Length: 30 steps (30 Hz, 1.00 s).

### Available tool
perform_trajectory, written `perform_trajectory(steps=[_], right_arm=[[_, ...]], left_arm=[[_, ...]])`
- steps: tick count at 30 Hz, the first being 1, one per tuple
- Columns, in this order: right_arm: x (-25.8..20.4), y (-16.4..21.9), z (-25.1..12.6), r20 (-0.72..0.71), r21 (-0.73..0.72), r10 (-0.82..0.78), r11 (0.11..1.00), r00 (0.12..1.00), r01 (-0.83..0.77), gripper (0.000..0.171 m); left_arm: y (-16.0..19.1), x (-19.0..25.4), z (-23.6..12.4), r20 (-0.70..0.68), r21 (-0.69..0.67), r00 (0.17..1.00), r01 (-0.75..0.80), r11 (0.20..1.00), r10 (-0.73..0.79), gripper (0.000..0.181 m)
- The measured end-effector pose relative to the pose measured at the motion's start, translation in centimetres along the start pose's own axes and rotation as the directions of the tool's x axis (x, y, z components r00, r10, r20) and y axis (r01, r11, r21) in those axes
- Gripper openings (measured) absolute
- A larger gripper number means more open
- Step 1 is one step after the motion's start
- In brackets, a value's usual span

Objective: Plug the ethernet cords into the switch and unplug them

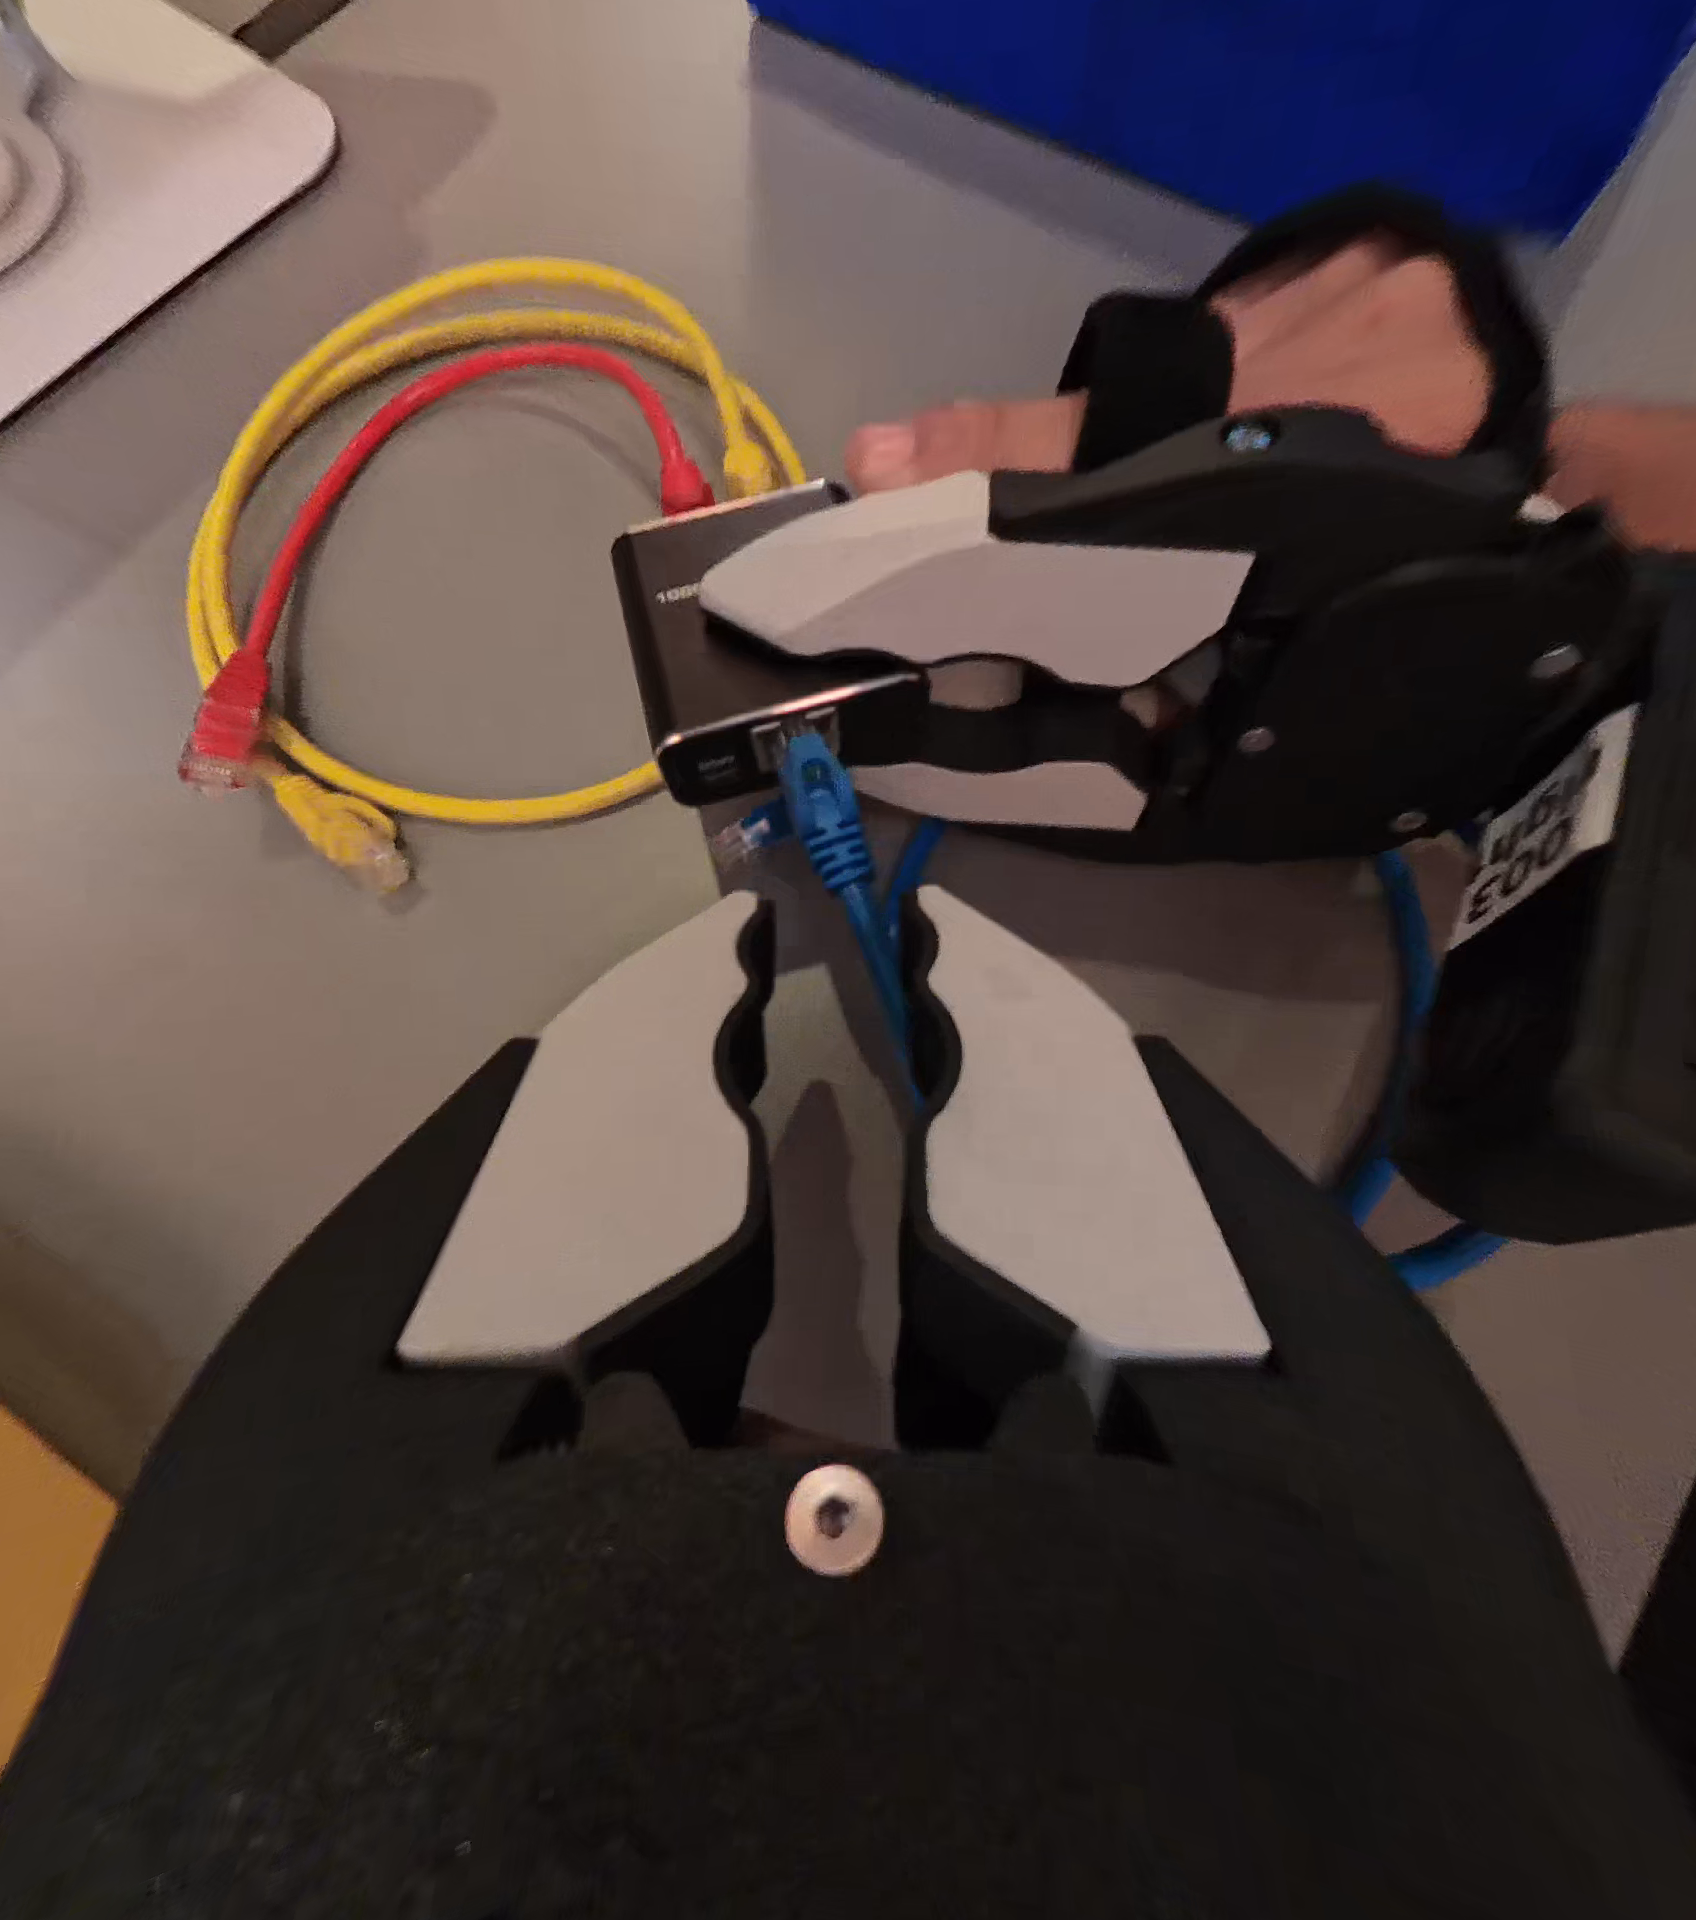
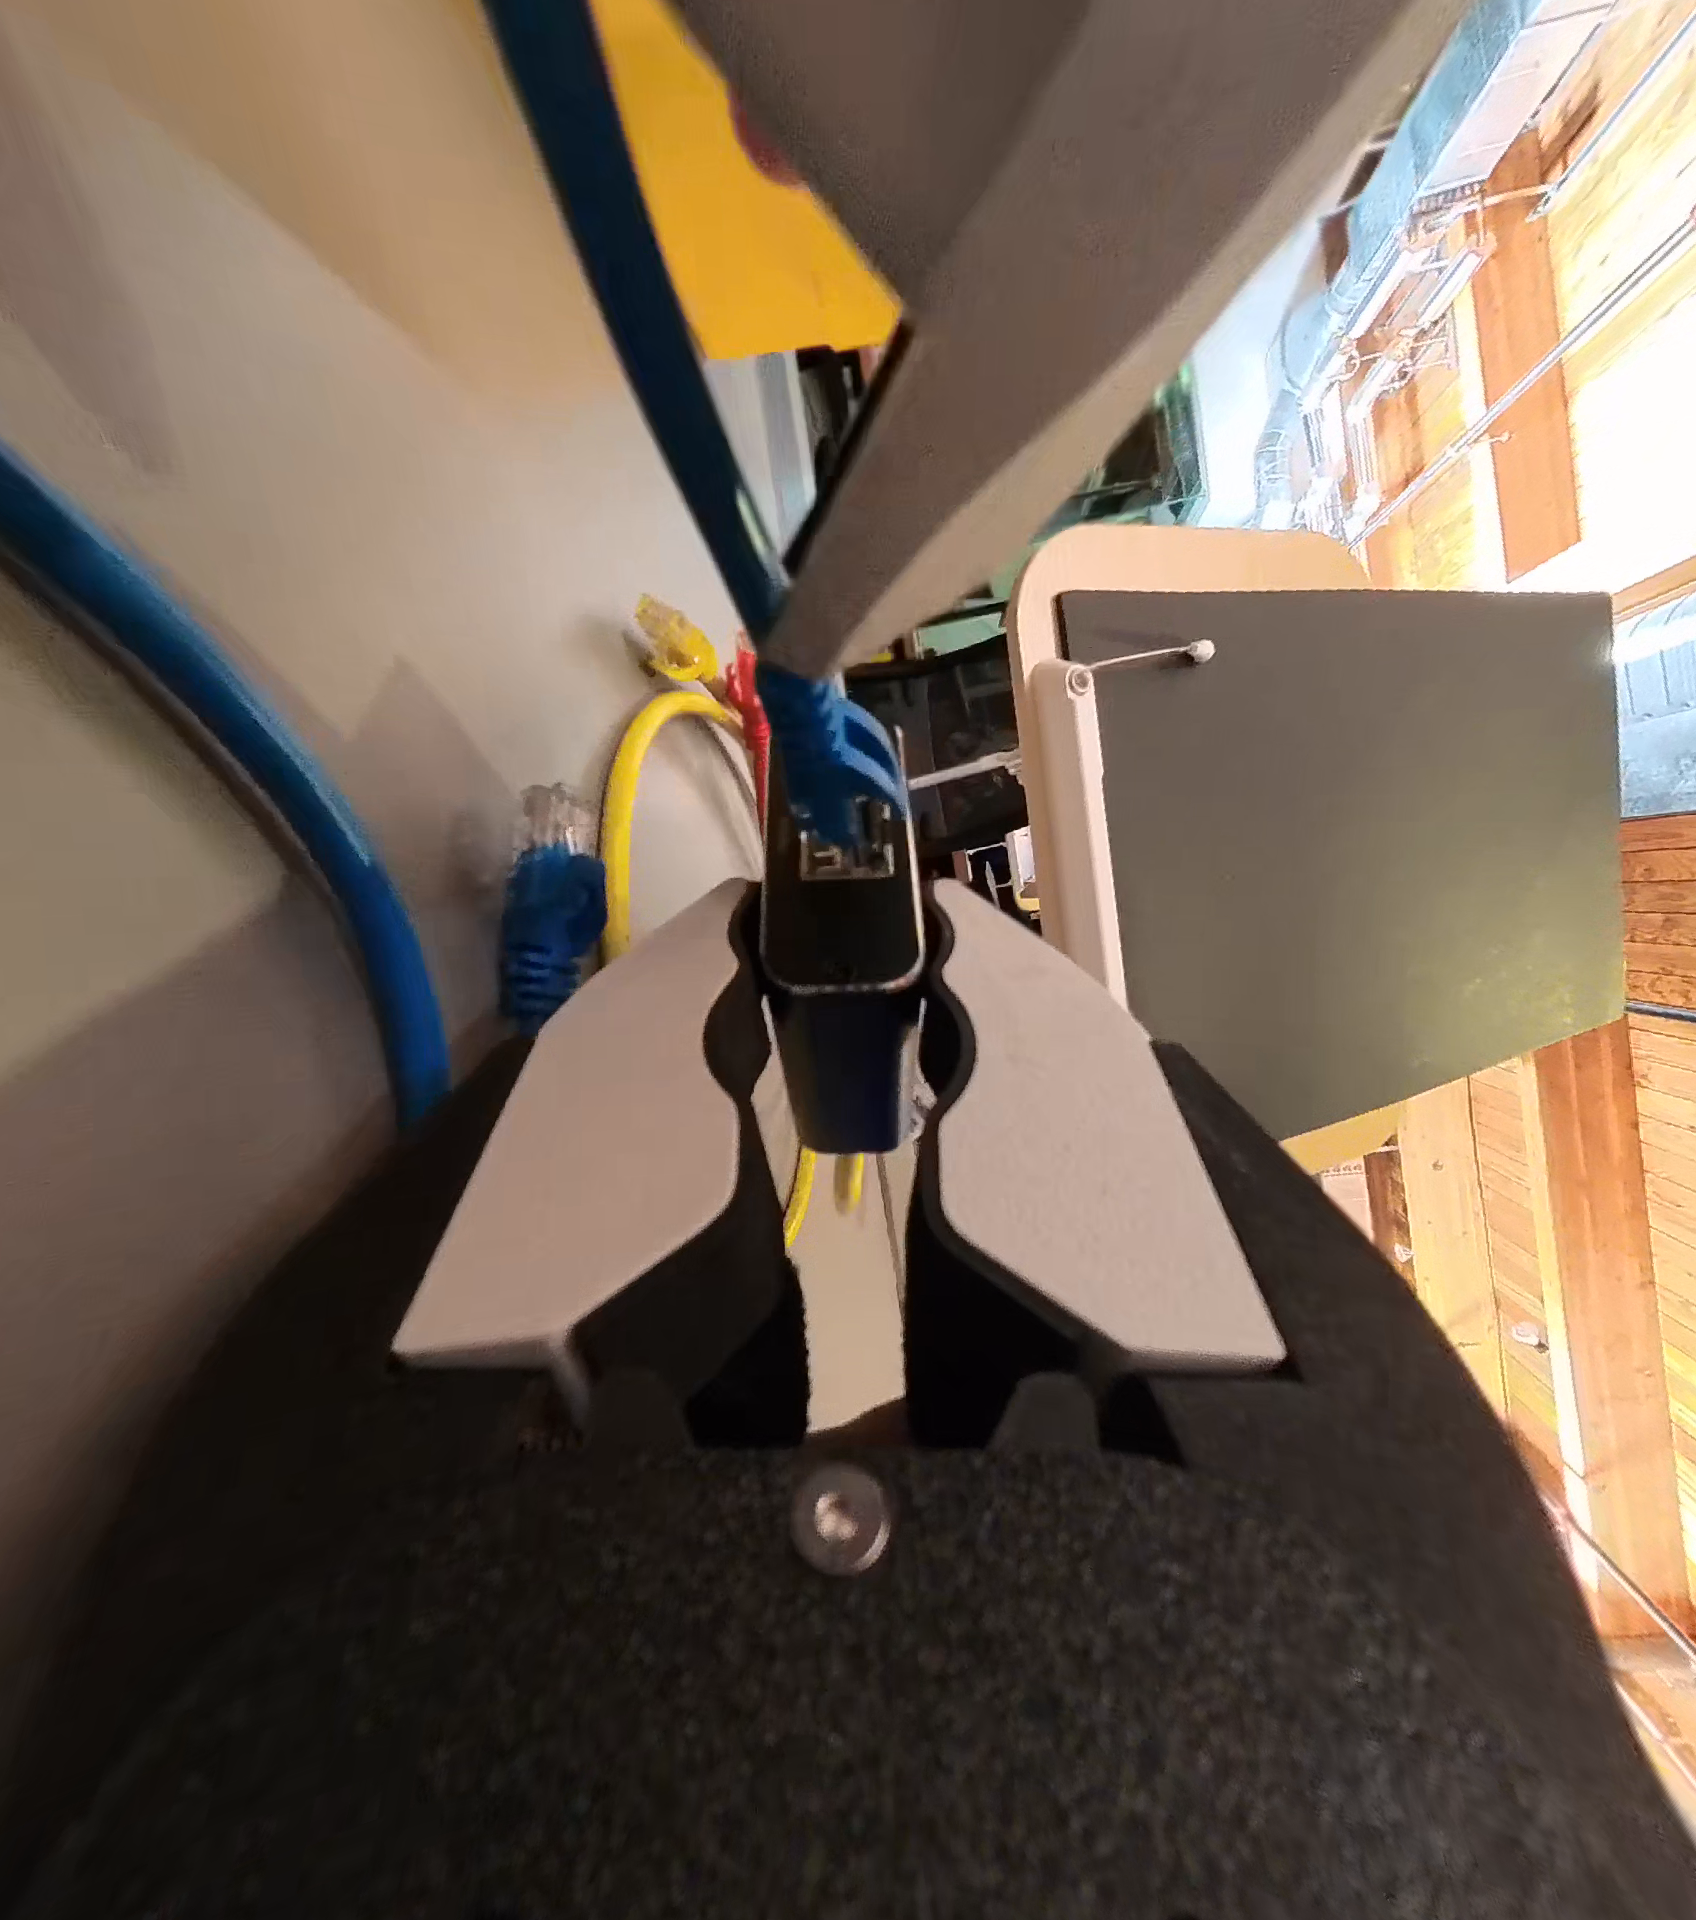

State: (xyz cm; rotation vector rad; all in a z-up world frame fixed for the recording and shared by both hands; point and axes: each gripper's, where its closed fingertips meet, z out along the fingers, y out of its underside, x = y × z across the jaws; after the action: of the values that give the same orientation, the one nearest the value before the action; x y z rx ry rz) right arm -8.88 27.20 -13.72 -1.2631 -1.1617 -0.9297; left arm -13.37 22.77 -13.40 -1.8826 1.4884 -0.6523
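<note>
Grey table point(image 1: 532, 187); switch point(image 1: 678, 623) perhaps half-hidden by jaws.

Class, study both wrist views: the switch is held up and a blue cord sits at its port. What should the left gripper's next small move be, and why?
Probably close the left gripper on the blue cord. Its fingers are apart with the cord running between them, just behind the blue plug at the switch, which the right gripper clamps above the table. The red cord and yellow cord are also plugged in.
</note>
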Motion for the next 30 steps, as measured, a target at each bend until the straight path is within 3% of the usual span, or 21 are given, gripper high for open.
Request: perform_trajectory(steps=[7,16,23,27,30], right_arm=[[-0.3,-0.6,-0.2,-0.003,0.012,-0.053,0.999,0.999,0.053,0.026],[-0.5,-0.5,0.0,0.011,-0.003,-0.046,0.999,0.999,0.046,0.026],[1.3,0.2,-0.3,-0.029,0.019,0.114,0.993,0.993,-0.113,0.026],[3.0,1.2,-0.4,-0.045,0.026,0.302,0.953,0.952,-0.301,0.026],[2.7,1.4,-0.3,-0.031,0.009,0.294,0.956,0.955,-0.294,0.026]], left_arm=[[1.1,0.4,0.5,-0.071,-0.062,0.993,0.093,0.994,-0.097,0.031],[-0.8,1.5,-1.0,-0.191,-0.005,0.963,0.195,0.981,-0.192,0.042],[-2.3,-3.9,-3.3,0.044,0.159,0.991,0.119,0.980,-0.127,0.038],[-0.4,-2.3,-0.5,0.109,0.088,0.990,-0.098,0.991,0.088,0.037],[-2.6,-0.6,-0.2,0.241,0.250,0.957,-0.224,0.942,0.163,0.032]])
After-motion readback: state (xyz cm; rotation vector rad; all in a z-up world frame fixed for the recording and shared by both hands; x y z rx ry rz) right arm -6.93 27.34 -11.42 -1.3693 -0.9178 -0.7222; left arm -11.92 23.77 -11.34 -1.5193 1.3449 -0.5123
